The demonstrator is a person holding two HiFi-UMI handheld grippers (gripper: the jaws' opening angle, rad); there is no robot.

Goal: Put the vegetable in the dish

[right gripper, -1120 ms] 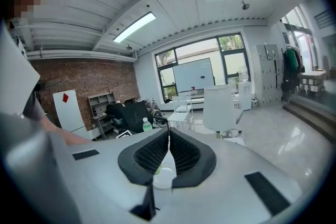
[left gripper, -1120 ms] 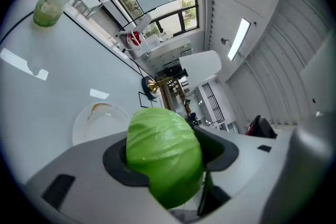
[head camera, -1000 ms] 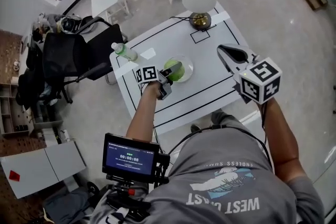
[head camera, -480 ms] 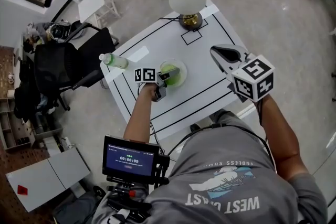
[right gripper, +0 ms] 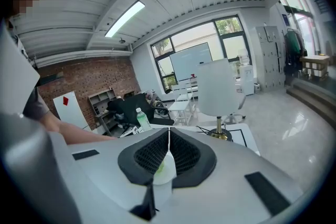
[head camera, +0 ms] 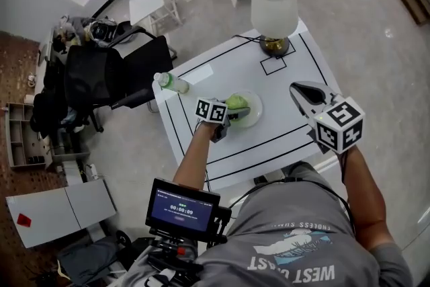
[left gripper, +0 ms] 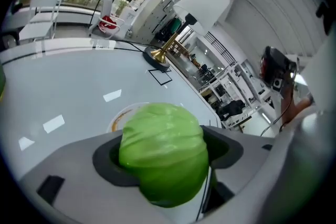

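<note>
A round green vegetable sits between the jaws of my left gripper, which are opening while their pads still touch it. In the head view the left gripper holds the vegetable just over the near-left part of the pale dish. From the left gripper view, the dish rim shows just beyond the vegetable. My right gripper hovers above the table's right side, well apart from the dish. Its jaws are shut with nothing in them.
The white table carries black taped lines. A lamp with a white shade stands at its far side. A plastic bottle lies at the far-left corner. A black office chair stands to the left of the table.
The head view has shifted a little. The left gripper stays at the dish with the vegetable, now slightly lower over it. The right gripper keeps its place.
</note>
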